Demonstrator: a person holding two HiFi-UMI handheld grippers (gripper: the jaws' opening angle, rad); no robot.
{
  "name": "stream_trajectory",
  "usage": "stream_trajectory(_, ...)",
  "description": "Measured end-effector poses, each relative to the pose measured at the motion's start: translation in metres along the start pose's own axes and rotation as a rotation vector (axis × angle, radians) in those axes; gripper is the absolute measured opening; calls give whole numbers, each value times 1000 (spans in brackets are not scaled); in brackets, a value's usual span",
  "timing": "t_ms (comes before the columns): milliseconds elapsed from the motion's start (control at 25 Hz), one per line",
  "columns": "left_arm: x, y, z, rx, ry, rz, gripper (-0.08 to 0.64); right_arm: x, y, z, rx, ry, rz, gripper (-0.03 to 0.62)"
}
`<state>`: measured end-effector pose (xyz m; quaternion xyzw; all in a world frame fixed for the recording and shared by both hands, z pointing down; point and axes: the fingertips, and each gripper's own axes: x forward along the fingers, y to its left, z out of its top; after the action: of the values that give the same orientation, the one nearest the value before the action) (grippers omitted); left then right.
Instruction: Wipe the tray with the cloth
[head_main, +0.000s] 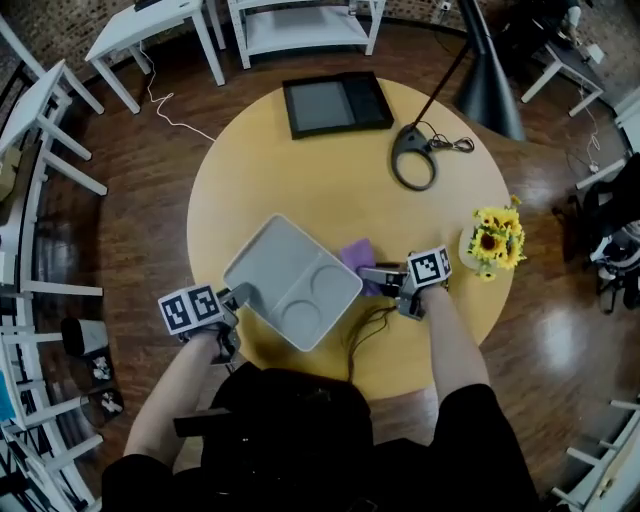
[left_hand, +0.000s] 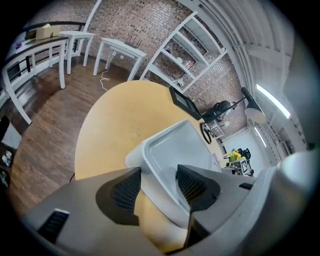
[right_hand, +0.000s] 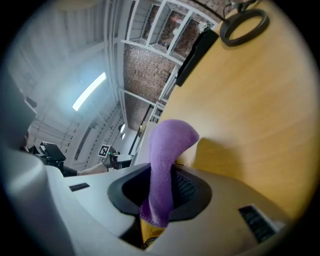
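A grey tray (head_main: 290, 278) with round and square compartments sits tilted near the front of the round yellow table (head_main: 300, 170). My left gripper (head_main: 240, 297) grips its near left rim. In the left gripper view the tray's rim (left_hand: 185, 145) runs between the jaws of the left gripper (left_hand: 159, 182), one pad outside the wall, one inside. My right gripper (head_main: 375, 278) is just right of the tray, shut on a purple cloth (head_main: 358, 258). In the right gripper view the cloth (right_hand: 167, 145) sticks up out of the right gripper (right_hand: 162, 192), above the tabletop (right_hand: 260, 100).
At the table's far side lie a black flat slab (head_main: 335, 103) and a lamp's ring base (head_main: 414, 155), its black shade (head_main: 490, 80) above. A vase of sunflowers (head_main: 493, 240) stands at the right edge. A thin cable (head_main: 365, 330) crosses the front edge. White tables (head_main: 160, 25) stand beyond.
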<state>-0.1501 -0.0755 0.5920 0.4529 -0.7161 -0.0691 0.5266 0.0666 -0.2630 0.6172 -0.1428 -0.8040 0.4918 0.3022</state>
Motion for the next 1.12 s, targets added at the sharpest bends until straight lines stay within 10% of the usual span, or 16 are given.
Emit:
stream_trajectory(640,3,5,55,236,-63,-26,229,-25,16,-51,201,-733,-127,89)
stream_trajectory(1120,28,-21,49,353,-27,-53,245,4,53,-88,149,-750,-168,89)
